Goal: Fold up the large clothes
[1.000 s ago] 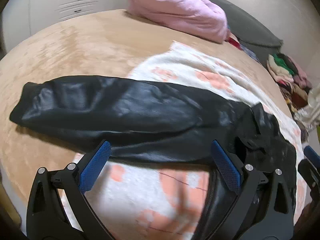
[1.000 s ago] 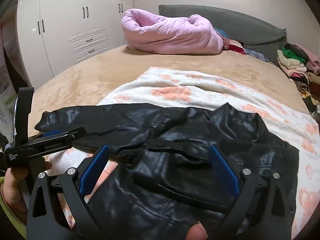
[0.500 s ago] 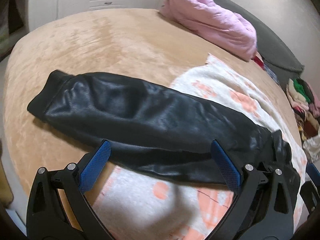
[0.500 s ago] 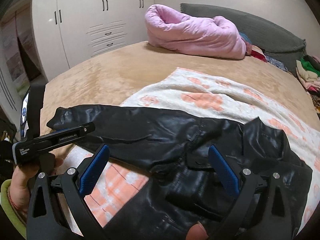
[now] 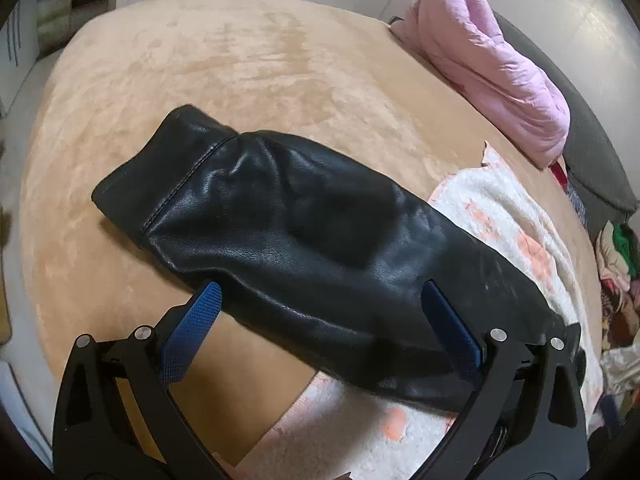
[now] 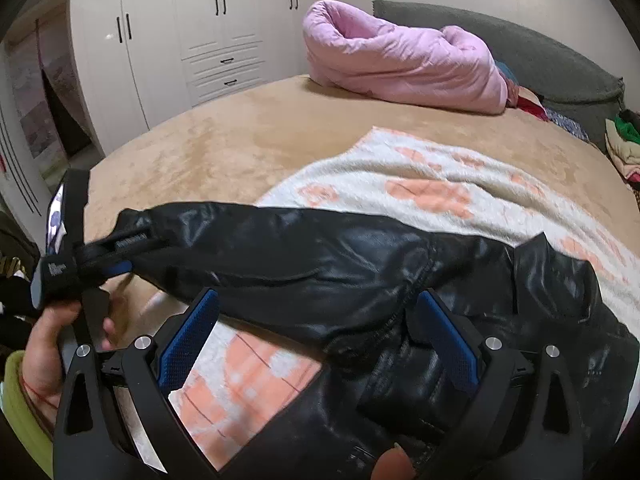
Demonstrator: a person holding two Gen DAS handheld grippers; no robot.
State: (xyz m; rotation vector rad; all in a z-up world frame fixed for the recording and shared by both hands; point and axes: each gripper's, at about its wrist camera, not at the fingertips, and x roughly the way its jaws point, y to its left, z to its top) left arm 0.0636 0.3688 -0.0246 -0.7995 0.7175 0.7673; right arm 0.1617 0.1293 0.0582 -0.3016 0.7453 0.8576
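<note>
Your left gripper and right gripper both stand apart, holding nothing. The black jacket lies near the bed's front edge, its sleeve reaching toward the left edge. Slick leather may slip from a shallow pinch. A patterned blanket lies underneath; white wardrobes stand behind.

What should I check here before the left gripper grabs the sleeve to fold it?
1. Left gripper jaws open: ok, spread wide.
2. Sleeve between the left jaws: ok, they straddle its near edge.
3. Sleeve lying flat and stretched out: ok, with the cuff on the bare bed.
4. Right gripper empty: ok, open above the jacket near the armpit.
5. Left fingers touching the sleeve: cannot tell.
6. Fold area clear: ok, only the towel lies under the jacket; the pink duvet is far off.
</note>
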